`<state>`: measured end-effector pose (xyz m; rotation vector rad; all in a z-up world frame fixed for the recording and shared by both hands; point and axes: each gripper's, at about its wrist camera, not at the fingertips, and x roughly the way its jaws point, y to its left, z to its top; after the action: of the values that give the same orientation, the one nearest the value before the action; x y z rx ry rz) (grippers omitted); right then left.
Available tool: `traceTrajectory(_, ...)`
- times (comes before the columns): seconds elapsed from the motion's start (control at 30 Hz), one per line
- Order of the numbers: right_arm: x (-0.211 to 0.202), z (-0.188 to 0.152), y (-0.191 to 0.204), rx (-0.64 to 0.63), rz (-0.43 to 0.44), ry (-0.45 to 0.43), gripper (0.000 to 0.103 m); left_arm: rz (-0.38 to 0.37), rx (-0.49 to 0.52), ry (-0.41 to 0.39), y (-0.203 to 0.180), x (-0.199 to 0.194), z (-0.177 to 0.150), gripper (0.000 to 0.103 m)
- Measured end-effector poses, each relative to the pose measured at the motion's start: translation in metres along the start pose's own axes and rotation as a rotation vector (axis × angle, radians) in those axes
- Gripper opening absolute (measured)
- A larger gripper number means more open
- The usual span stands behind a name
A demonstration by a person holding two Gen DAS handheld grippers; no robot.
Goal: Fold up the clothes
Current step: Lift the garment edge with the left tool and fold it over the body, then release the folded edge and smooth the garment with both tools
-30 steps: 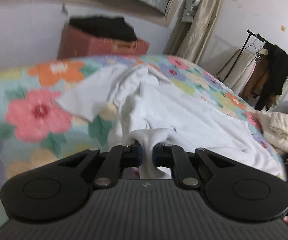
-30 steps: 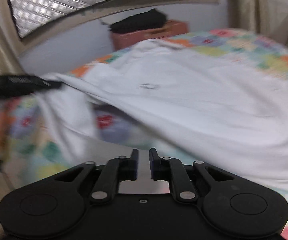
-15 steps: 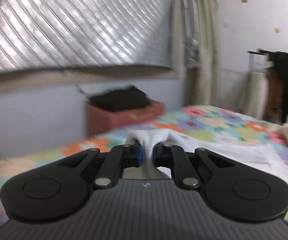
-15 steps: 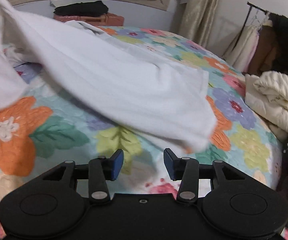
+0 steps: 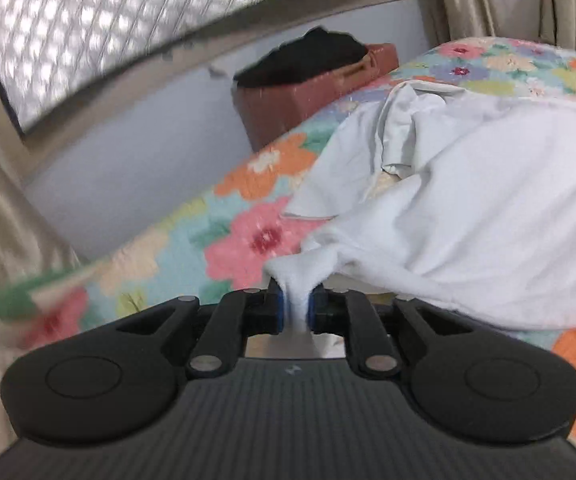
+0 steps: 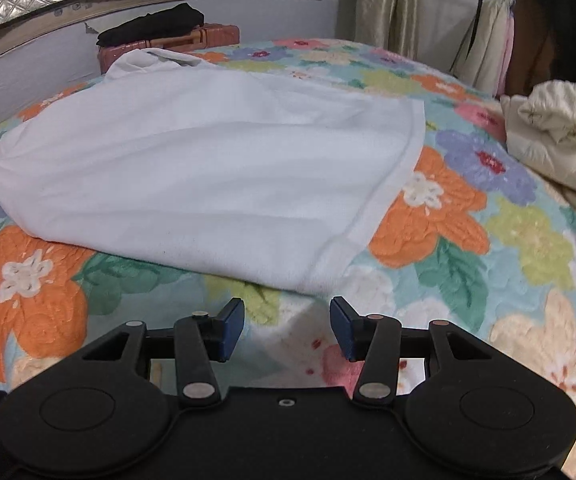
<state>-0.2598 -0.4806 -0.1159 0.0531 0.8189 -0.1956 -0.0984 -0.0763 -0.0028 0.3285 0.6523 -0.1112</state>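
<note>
Nearest us, our left claw (image 5: 296,312) is pinched tight on a bunched corner of the white shirt (image 5: 488,216), its blue pads (image 5: 278,312) pressing the cloth from both sides. Our right claw (image 6: 287,328) hangs with its jaws spread wide and nothing between them, just short of the near hem corner of the white shirt (image 6: 208,172), not touching it.

The shirt lies spread over the floral quilt (image 6: 440,216) on the bed, its far end rumpled into a collar-like fold. On the right edge of the bed sits a cream puffy jacket (image 6: 556,132).

Beyond the far side of the bed stands a reddish-brown suitcase (image 5: 316,92) with a black garment (image 5: 308,58) piled on its top. Behind it we see a pale wall, a window covered with quilted silver foil (image 5: 108,28), beige curtains (image 6: 384,4), and at far right a rack of hanging clothes (image 6: 500,40).

Half a second ago the shirt was hanging in the air from our left claw; now it lies on the quilt, and our right claw has opened wider.
</note>
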Motion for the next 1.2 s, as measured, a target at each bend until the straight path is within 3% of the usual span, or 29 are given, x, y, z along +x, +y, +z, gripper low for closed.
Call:
traceTrajectory(0.07,0.002,-0.001,0.000,0.002,-0.001,0.011,0.057,0.005,-0.032,-0.018,0.004,-0.006,0.001,0.037)
traceTrajectory(0.1,0.002,-0.001,0.000,0.004,-0.005,0.016,0.059,0.021,-0.030,-0.035,0.003,-0.010,0.002,0.043)
traceTrajectory(0.2,0.007,0.002,-0.001,0.011,0.004,0.027,0.063,0.009,-0.009,-0.108,-0.003,-0.022,0.003,0.048)
traceTrajectory(0.3,0.014,0.005,0.001,0.009,0.009,0.033,0.067,-0.084,0.006,-0.217,-0.014,-0.040,0.008,0.052)
traceTrajectory(0.37,0.020,0.010,0.001,0.009,0.008,0.013,0.066,-0.181,0.030,-0.243,-0.027,-0.041,0.016,0.068)
traceTrajectory(0.43,0.024,0.017,0.003,-0.002,0.006,-0.004,0.050,-0.376,0.052,-0.188,-0.046,-0.029,0.027,0.077)
traceTrajectory(0.5,0.026,0.027,0.006,-0.024,-0.008,-0.003,0.033,-0.535,0.049,-0.126,-0.068,-0.014,0.035,0.077)
traceTrajectory(0.57,0.020,0.038,0.007,-0.044,-0.009,-0.043,0.028,-0.585,0.134,-0.120,-0.095,-0.007,0.039,0.077)
traceTrajectory(0.7,0.012,0.071,-0.004,0.001,0.058,-0.084,0.026,-0.640,0.353,-0.174,-0.149,0.006,0.046,0.080)
traceTrajectory(0.8,0.013,0.099,-0.013,0.068,0.121,-0.095,0.026,-0.703,0.369,-0.149,-0.176,0.026,0.045,0.080)
traceTrajectory(0.83,0.018,0.108,-0.015,0.087,0.142,-0.079,0.026,-0.686,0.374,-0.128,-0.181,0.030,0.043,0.079)
traceTrajectory(0.9,0.034,0.120,-0.017,0.103,0.151,-0.012,0.026,-0.555,0.424,-0.140,-0.188,0.030,0.031,0.077)
traceTrajectory(0.93,0.041,0.124,-0.016,0.104,0.140,0.016,0.026,-0.538,0.430,-0.150,-0.186,0.028,0.025,0.077)
traceTrajectory(1.13,0.061,0.145,-0.024,0.169,0.215,0.045,0.026,-0.701,0.261,-0.103,-0.162,0.041,0.025,0.077)
traceTrajectory(1.2,0.068,0.156,-0.028,0.207,0.214,0.035,0.034,-0.680,0.233,-0.116,-0.166,0.044,0.025,0.077)
